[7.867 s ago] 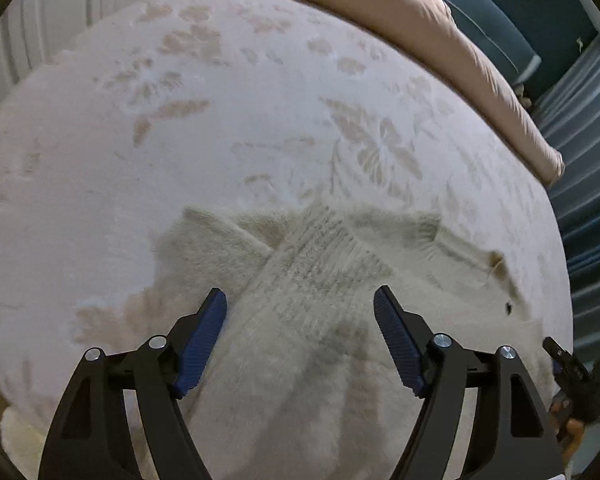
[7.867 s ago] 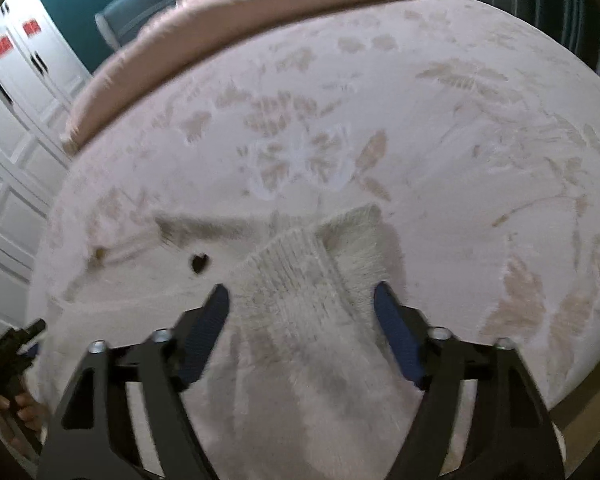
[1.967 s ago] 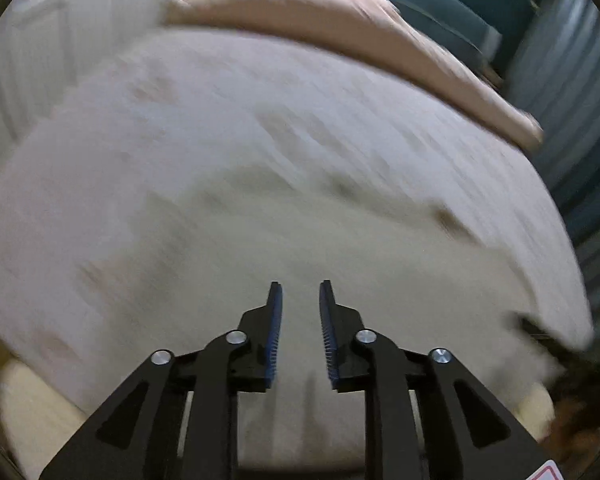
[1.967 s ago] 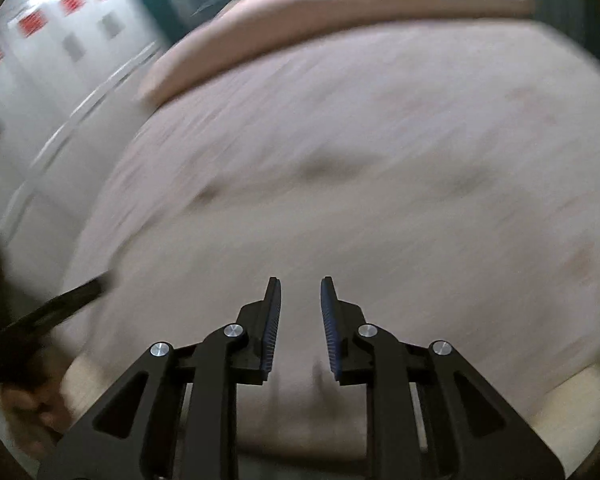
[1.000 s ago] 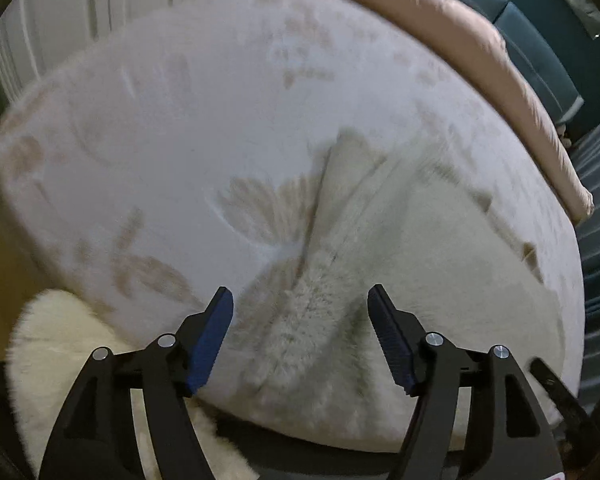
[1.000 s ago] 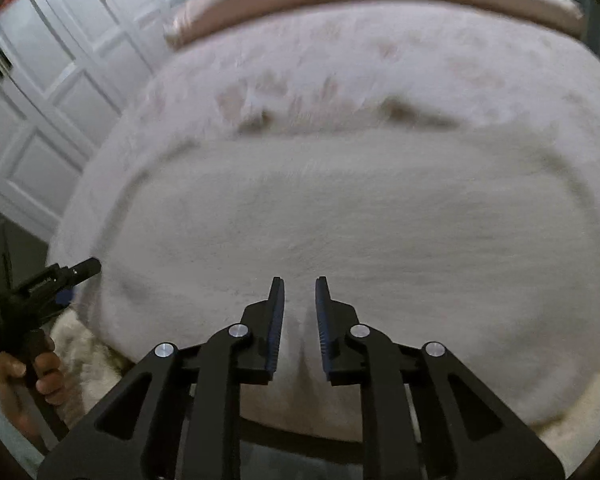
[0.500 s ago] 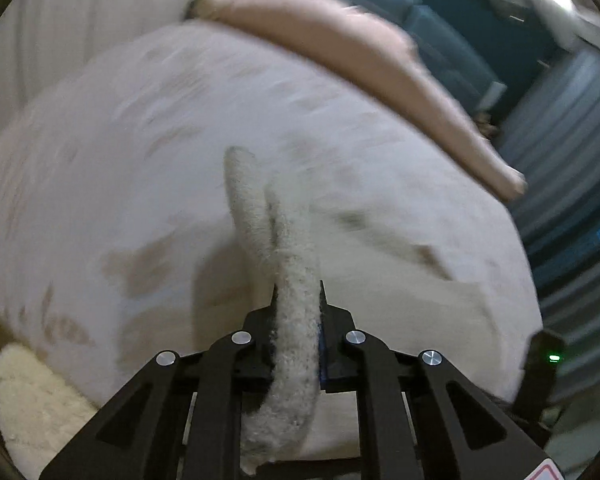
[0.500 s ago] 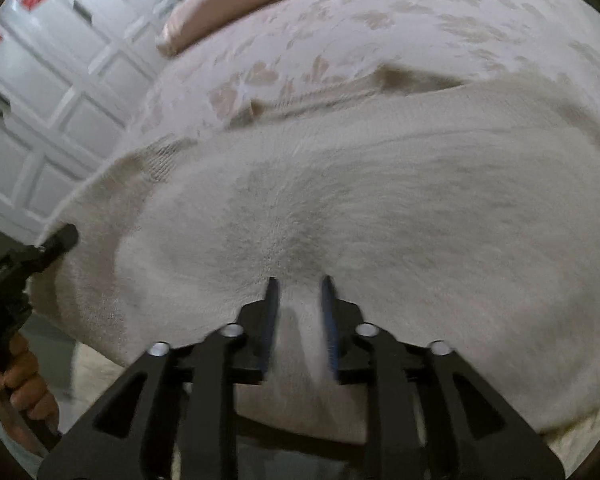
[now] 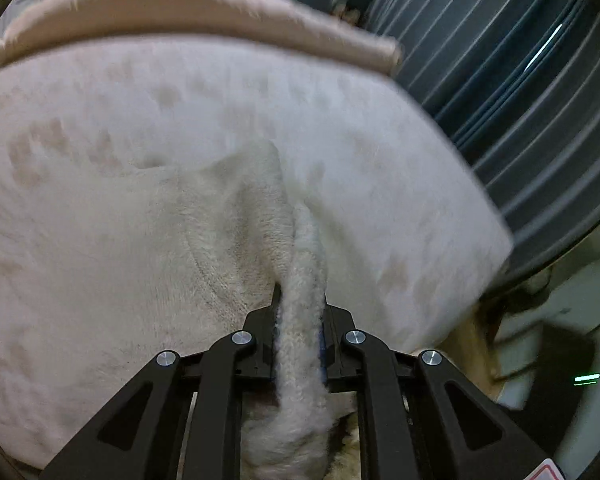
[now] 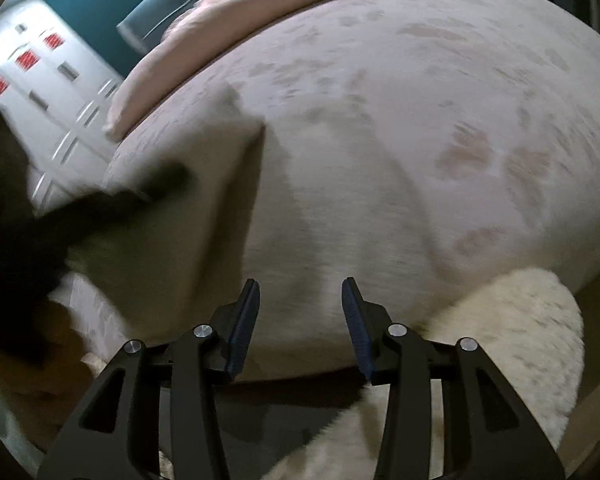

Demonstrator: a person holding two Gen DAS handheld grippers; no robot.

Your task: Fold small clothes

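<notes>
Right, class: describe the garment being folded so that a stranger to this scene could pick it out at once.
Start at the bed with its pale floral bedspread and pink duvet rolled along the far edge. On the bedspread lies a cream knitted sweater, one edge pinched in the left gripper. Unlike the patterned bedspread, it is plain and fuzzy.

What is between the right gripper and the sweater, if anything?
Nothing visible blocks it. The right gripper is open over the bedspread, with only bare cover between its fingers. The sweater lies ahead to its left, already held at the edge by the left gripper.
</notes>
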